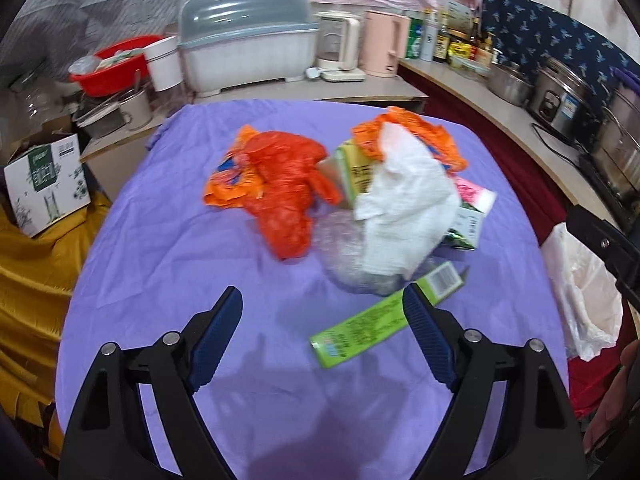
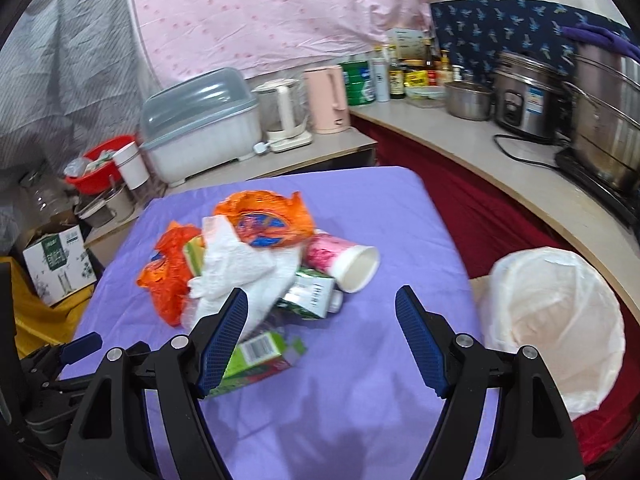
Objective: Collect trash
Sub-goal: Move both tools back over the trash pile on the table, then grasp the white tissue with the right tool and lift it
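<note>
both grippers spread wide and empty over the purple cloth [image 1: 160,240]: left gripper [image 1: 322,334], right gripper [image 2: 320,336]; green carton [image 1: 384,316] lies just ahead, trash pile [image 1: 340,196] behind it; grab carelessly and the crumpled white paper [image 2: 248,268] slides or snags, missing the lined bin [image 2: 556,320] off right.

We are seeing the green carton [image 2: 256,356] only in part in the right wrist view: one blue finger [image 2: 224,344] of the right claw [image 2: 320,344] is covering its near end. The crumpled white paper [image 1: 404,208] is hiding most of the clear plastic wrap [image 1: 344,252] and the box [image 1: 352,172] beneath it. The print on that box is reading as blur. The picture's right edge is cutting off the white bin bag [image 1: 580,292] in the left wrist view.
</note>
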`<state>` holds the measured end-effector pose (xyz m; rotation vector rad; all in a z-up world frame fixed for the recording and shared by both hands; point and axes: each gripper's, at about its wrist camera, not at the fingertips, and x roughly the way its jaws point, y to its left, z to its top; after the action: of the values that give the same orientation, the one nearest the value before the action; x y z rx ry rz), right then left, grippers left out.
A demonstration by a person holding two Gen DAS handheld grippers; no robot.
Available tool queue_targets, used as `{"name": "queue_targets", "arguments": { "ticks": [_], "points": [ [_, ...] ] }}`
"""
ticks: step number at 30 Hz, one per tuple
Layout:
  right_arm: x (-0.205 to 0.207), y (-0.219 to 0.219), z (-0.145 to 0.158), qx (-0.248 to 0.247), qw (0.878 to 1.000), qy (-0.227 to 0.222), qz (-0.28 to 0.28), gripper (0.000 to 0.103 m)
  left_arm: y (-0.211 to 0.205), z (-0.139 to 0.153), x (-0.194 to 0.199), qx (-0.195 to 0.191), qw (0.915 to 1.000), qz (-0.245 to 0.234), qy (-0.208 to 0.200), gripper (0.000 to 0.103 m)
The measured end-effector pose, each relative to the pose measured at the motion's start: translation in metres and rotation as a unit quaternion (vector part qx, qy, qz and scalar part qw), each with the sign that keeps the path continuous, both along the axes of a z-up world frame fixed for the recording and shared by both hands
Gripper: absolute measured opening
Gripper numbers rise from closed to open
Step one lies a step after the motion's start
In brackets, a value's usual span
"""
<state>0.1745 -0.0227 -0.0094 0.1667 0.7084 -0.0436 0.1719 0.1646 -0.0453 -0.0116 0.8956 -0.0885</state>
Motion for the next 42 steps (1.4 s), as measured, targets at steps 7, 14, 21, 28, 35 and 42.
{"name": "queue_targets", "arguments": {
  "ticks": [7,14,21,28,35,42],
  "points": [
    [0.043,0.036,-0.018,0.011,0.999,0.016,0.032,0.073,0.036,-0.01,0.011,-0.005,0.9993,0.035,0.009,0.082],
    [0.081,0.061,-0.041,0.011,0.998,0.032,0.049,0.073,0.058,-0.019,0.027,-0.012,0.9983,0.054,0.018,0.082],
    [0.104,0.07,-0.056,0.011,0.997,0.046,0.053,0.052,0.064,-0.026,0.036,-0.017,0.9981,0.054,0.026,0.082],
    [0.102,0.058,-0.066,0.024,0.997,0.064,0.048,0.008,0.059,-0.029,0.037,-0.022,0.9984,0.045,0.028,0.082],
    [0.066,0.037,-0.044,0.023,0.998,0.041,0.039,0.003,0.043,-0.023,0.03,-0.025,0.999,0.026,0.025,0.082],
    [0.017,0.003,-0.022,0.028,0.999,0.025,0.02,0.002,0.014,-0.009,0.015,-0.035,0.9993,-0.009,0.011,0.082]
  ]
}}
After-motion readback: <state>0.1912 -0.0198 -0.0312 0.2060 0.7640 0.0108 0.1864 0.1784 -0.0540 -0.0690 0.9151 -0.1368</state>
